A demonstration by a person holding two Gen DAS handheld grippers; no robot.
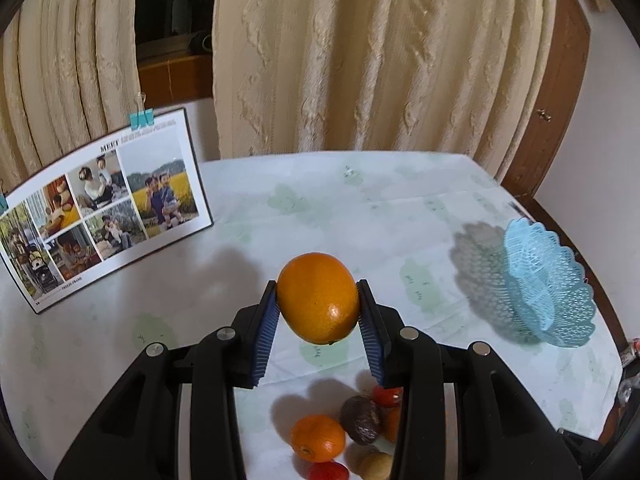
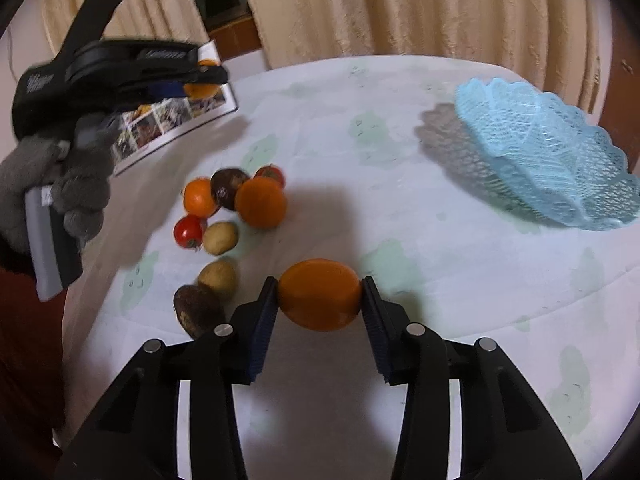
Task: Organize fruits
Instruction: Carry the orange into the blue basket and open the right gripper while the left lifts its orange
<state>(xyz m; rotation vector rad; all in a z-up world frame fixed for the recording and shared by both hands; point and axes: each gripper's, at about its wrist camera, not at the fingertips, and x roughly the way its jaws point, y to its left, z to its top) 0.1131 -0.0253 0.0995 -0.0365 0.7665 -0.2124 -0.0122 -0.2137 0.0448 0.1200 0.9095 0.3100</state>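
The left gripper (image 1: 318, 300) has its blue pads closed on an orange (image 1: 318, 298), gripping it across its widest part and holding it clear of the table (image 1: 360, 208); the right gripper (image 2: 320, 296) has its pads against the sides of a second orange (image 2: 320, 295), which appears to sit on the cloth or barely off it (the blur makes that hard to settle). No earlier picture is at hand, so only the grip itself can be stated. The light blue basket (image 2: 552, 152) stands empty on the far right side of the table, well apart from both oranges; the other fruit lies in a loose cluster (image 2: 232, 208) near the left hand (image 2: 68, 184), with a potato-like piece (image 2: 218, 278) and a dark fruit (image 2: 196, 312) just beside the right gripper's left finger.

The risks follow from round fruit held by narrow pads; either orange could roll out if the gripper tilts during the carry, and a drop from height would send it off the table edge. Both hands heading for the same basket could collide; the light basket could tip or slide if fruit lands on its rim. Lifting the right orange carelessly could also nudge the neighbouring pieces.
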